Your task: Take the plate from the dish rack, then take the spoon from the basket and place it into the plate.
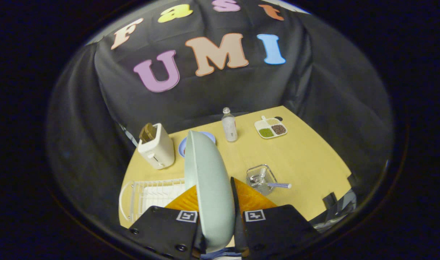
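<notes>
Tan tabletop against black cloth, seen from high above. Gripper clamped on the pale green plate, both fingers pressing its rim, plate held on edge and lifted clear of the white dish rack, which sits below and to the left of the fingers. Beyond the plate: a cream toaster, a blue dish half hidden behind the plate's top edge, a clear bottle, and a divided tray of grains further right. Just ahead and right of the fingers, a clear basket with the spoon lying across it, patterned handle jutting out over the rim.

Likely the plate still needs setting flat on the table. Risks from here: narrow grip on a smooth rim, so a tilt or a jolt could let the plate pivot or slip out; lowering on edge could land it on the rack or clip the basket; setting down too near the basket could knock the spoon off.
</notes>
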Demonstrator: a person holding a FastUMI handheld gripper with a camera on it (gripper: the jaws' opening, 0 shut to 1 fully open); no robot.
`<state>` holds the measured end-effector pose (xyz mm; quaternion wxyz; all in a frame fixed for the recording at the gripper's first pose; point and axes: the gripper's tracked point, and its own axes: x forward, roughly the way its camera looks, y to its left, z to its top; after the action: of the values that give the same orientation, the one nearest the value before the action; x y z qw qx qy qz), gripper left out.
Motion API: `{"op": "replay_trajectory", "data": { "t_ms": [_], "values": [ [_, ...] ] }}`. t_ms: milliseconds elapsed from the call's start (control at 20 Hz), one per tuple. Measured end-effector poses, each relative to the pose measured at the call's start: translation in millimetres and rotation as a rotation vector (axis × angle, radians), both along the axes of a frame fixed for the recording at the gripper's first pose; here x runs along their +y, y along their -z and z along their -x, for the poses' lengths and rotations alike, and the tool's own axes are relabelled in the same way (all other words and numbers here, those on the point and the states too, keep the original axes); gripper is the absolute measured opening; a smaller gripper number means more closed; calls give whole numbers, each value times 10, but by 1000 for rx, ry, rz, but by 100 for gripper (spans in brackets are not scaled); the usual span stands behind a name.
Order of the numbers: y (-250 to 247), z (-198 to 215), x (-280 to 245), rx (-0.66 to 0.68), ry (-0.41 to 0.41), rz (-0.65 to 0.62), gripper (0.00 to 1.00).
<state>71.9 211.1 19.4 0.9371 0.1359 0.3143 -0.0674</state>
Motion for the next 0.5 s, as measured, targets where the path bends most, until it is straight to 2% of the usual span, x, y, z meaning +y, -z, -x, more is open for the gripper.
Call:
{"op": "replay_trajectory", "data": {
  "t_ms": [300, 500],
  "values": [
    [430, 914, -1024, -86, 175, -298, 33],
    [1077, 1231, -1515, -100, 284, -428, 33]
  ]
}}
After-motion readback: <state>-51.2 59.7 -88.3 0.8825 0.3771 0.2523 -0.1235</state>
